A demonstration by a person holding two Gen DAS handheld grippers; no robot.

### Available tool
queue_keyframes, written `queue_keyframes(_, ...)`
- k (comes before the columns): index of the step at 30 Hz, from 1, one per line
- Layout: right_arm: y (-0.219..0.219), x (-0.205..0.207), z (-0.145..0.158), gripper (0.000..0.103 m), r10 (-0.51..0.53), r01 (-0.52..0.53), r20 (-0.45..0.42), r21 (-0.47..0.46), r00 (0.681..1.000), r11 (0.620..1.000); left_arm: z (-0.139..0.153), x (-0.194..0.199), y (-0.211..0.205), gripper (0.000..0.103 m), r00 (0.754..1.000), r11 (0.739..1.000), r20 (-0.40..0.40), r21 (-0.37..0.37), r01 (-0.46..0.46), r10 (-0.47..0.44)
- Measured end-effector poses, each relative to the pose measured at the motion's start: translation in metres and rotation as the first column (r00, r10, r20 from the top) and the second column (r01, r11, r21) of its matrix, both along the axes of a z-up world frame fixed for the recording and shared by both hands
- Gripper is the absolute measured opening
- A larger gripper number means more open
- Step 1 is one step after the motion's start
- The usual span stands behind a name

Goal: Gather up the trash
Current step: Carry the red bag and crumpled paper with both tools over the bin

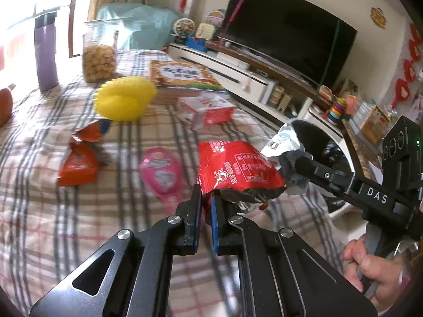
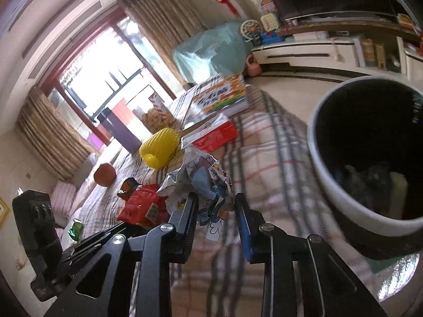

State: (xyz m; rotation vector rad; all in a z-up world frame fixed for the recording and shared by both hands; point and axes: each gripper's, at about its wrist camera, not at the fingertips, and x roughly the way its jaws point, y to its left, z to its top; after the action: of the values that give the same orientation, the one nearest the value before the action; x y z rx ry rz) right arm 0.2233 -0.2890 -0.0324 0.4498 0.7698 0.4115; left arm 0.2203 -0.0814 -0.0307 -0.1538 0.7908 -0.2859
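Note:
My left gripper (image 1: 205, 198) is shut on a red snack wrapper (image 1: 235, 170), held above the plaid-covered table (image 1: 39, 206). My right gripper (image 2: 216, 200) holds a crumpled white printed wrapper (image 2: 195, 174) between its jaws; that wrapper also shows in the left wrist view (image 1: 284, 142), next to the red one. The dark trash bin with a white rim (image 2: 370, 158) stands just right of the right gripper, some rubbish in its bottom. An orange torn wrapper (image 1: 79, 158) and a pink packet (image 1: 161, 171) lie on the table.
A yellow ridged toy (image 1: 124, 100), a red and white box (image 1: 208, 111), a picture book (image 1: 182, 75), a snack jar (image 1: 99, 52) and a purple bottle (image 1: 46, 52) stand on the table. A TV cabinet (image 1: 238, 71) runs along the right.

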Motion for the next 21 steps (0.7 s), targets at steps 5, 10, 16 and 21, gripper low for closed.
queue_keyframes(5, -0.025, -0.013, 0.005, 0.029, -0.05, 0.05, 0.008, 0.009, 0.999, 0.999, 0.002, -0.006, -0.027, 0.006, 0.999, 0.999, 0.003, 0.0, 0.051, -0.051)
queue_keyframes(10, -0.047, -0.025, 0.008, 0.029, -0.097, 0.097, 0.017, 0.014, 0.995, 0.995, 0.004, -0.009, -0.049, 0.006, 0.996, 0.996, 0.006, 0.004, 0.091, -0.091)
queue_keyframes(16, -0.075, -0.037, 0.009, 0.029, -0.154, 0.153, 0.021, 0.025, 0.988, 0.988, 0.008, -0.009, -0.071, 0.006, 0.992, 0.992, 0.011, 0.011, 0.123, -0.124)
queue_keyframes(21, -0.094, -0.044, 0.01, 0.029, -0.194, 0.193, 0.026, 0.033, 0.981, 0.981, 0.011, -0.008, -0.086, 0.006, 0.989, 0.989, 0.016, 0.018, 0.148, -0.148)
